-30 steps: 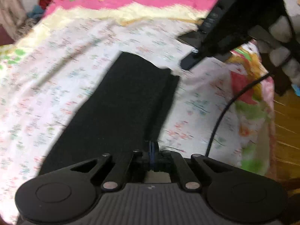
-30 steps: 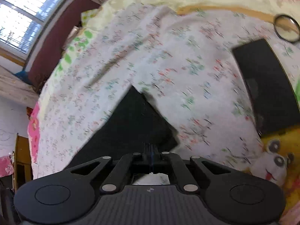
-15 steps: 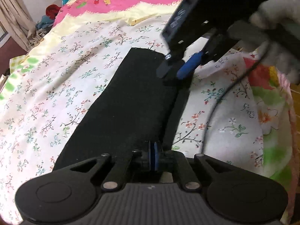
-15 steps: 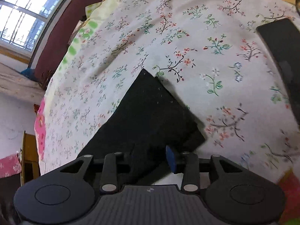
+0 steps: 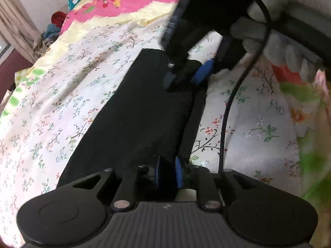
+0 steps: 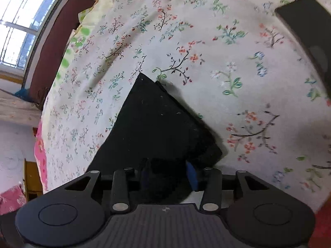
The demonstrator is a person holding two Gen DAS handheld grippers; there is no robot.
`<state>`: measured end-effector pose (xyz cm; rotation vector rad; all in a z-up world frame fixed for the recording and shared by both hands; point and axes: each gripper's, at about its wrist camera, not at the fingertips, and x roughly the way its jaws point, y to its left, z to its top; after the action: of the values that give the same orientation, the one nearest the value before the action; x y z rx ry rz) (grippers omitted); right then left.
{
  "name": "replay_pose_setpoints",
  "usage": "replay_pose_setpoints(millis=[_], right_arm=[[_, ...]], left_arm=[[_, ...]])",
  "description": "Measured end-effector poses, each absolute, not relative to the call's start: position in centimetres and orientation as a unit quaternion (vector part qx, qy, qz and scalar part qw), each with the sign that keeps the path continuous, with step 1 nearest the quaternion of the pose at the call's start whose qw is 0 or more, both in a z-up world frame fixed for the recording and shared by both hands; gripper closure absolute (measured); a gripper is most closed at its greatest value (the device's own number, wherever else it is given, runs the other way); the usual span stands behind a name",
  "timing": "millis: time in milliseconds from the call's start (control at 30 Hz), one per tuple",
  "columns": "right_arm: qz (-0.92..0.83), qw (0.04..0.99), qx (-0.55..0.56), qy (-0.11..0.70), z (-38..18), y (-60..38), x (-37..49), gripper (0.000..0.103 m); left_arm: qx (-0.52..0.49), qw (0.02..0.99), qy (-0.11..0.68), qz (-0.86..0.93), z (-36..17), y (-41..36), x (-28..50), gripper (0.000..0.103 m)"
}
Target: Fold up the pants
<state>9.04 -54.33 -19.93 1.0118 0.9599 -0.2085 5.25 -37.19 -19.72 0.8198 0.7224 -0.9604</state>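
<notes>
Pants (image 5: 132, 119): black cloth, matt, slightly fuzzy w/ pale lint specks. Bedsheet (image 5: 68, 95): thin woven cloth, floral print, matt, lightly creased. Left hand-held gripper (image 5: 168, 173): matt black plastic body, ribbed grip face, shiny metal pins; blue pads (image 5: 179, 174) look rubbery. Right hand-held gripper (image 6: 169, 175): same plastic & finish. Cable (image 5: 227, 111): smooth black, semi-gloss. Flat black slab (image 6: 310, 33) on bed: smooth, glossy.

Both wrist cameras look steeply down, close over the flat black fabric pants (image 5: 140, 111) (image 6: 157, 128) on the floral-sheeted bed (image 5: 62, 95) (image 6: 227, 41), which the 2 views share from opposite ends.
</notes>
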Motion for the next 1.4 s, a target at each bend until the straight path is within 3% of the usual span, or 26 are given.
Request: replay_pose_setpoints(millis=[67, 133, 300, 533, 600, 633, 667, 867, 933, 967, 1000, 1233, 1400], right_arm=[[-0.093, 0.761, 0.471, 0.436, -19.7, -54.3, 9.5, 0.082], [-0.073, 0.767, 0.477, 0.424, -19.2, -54.1, 9.4, 0.103], [-0.056, 0.771, 0.484, 0.41, -17.6, -54.0, 8.6, 0.103], [-0.053, 0.767, 0.488, 0.414, -16.6, -54.7, 7.2, 0.103], [-0.064, 0.762, 0.477, 0.434, -17.1, -54.2, 6.8, 0.094], [-0.069, 0.758, 0.479, 0.438, -17.3, -54.2, 6.4, 0.075], [-0.072, 0.751, 0.49, 0.436, -17.6, -54.3, 5.9, 0.067], [-0.066, 0.73, 0.546, 0.406, -19.0, -54.2, 6.3, 0.067], [-0.067, 0.742, 0.541, 0.39, -19.1, -54.3, 7.1, 0.074], [-0.068, 0.737, 0.552, 0.383, -19.5, -54.5, 7.7, 0.092], [-0.065, 0.724, 0.572, 0.379, -19.9, -54.7, 8.0, 0.103], [-0.064, 0.732, 0.549, 0.398, -18.1, -54.7, 5.9, 0.103], [-0.092, 0.725, 0.537, 0.421, -19.8, -54.9, 5.9, 0.103]], left_arm=[[0.394, 0.753, 0.315, -0.423, -20.4, -37.7, 5.2, 0.071], [0.406, 0.758, 0.307, -0.407, -20.7, -38.1, 5.1, 0.071], [0.394, 0.75, 0.339, -0.409, -20.7, -38.8, 5.3, 0.088], [0.35, 0.763, 0.343, -0.423, -17.9, -37.4, 6.0, 0.089], [0.339, 0.767, 0.34, -0.426, -16.9, -37.1, 6.0, 0.089], [0.336, 0.769, 0.337, -0.427, -16.5, -37.0, 6.1, 0.089], [0.332, 0.77, 0.336, -0.428, -16.1, -36.9, 6.1, 0.089], [0.31, 0.772, 0.336, -0.442, -14.0, -36.7, 6.8, 0.089], [0.311, 0.767, 0.337, -0.449, -14.1, -36.5, 6.8, 0.089], [0.31, 0.765, 0.339, -0.451, -14.2, -36.4, 6.9, 0.089], [0.31, 0.763, 0.342, -0.452, -14.4, -36.4, 6.8, 0.089], [0.291, 0.746, 0.372, -0.469, -15.2, -36.2, 6.7, 0.089], [0.316, 0.726, 0.384, -0.475, -17.3, -36.6, 6.1, 0.089]])
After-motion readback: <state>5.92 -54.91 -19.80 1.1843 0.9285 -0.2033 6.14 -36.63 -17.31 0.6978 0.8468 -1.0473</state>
